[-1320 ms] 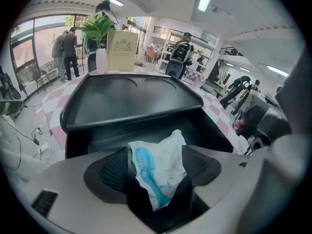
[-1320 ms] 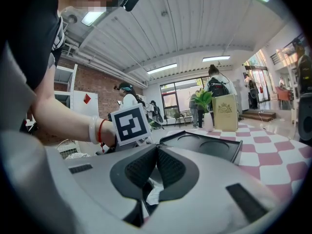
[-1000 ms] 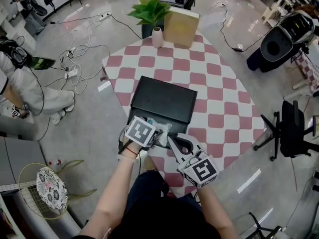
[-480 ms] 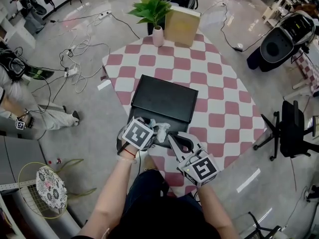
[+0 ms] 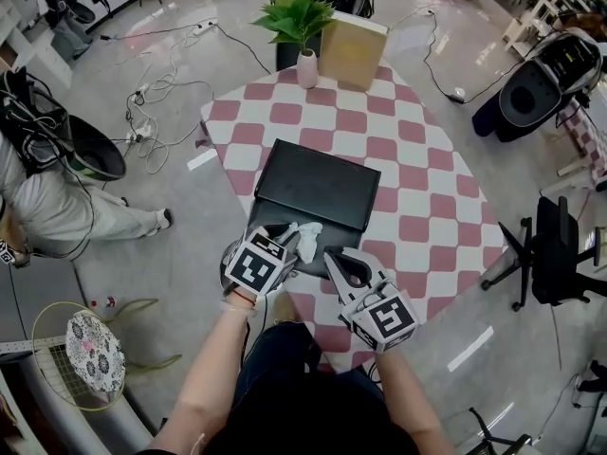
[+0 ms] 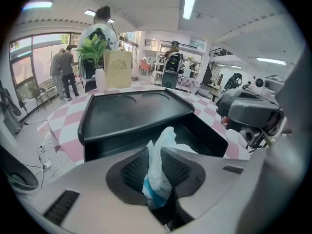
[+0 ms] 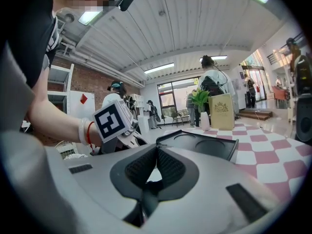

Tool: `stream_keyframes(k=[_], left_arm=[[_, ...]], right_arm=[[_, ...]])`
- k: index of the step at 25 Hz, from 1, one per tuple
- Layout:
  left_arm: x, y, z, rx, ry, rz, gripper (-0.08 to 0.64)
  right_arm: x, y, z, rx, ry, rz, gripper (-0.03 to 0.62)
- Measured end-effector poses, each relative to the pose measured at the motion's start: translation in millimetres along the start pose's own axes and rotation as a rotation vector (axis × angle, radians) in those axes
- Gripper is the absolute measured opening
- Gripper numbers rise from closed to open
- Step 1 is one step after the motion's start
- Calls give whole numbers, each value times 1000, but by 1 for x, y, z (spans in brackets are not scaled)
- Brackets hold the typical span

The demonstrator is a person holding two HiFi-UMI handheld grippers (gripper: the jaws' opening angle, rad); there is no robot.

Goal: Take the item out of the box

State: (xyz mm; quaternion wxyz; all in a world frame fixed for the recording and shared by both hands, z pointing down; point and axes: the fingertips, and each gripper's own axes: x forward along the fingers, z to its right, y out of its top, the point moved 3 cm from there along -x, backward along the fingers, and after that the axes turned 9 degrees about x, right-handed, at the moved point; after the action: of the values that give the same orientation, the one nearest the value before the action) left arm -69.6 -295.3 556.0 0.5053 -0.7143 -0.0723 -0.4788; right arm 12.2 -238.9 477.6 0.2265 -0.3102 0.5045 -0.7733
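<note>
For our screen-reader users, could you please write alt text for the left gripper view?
The left tool, jaws having just been closing, pinches a crumpled white-and-blue packet over an open black box on a pink-checked table. The box's lid is swung back; a potted plant stands beyond.
</note>
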Motion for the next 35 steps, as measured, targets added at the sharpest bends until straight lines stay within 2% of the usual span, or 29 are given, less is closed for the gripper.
stream_keyframes(k=[12,24,35], left_arm=[[-39,20,2,63,142,181,75],[-86,32,7,26,254,374,74],[-118,34,14,5,361,489,74]], right_arm=[[-13,8,-2,3,-14,18,5],[-24,18,-14,-42,26,31,4],[-31,33,-25,-87,52,59,3]])
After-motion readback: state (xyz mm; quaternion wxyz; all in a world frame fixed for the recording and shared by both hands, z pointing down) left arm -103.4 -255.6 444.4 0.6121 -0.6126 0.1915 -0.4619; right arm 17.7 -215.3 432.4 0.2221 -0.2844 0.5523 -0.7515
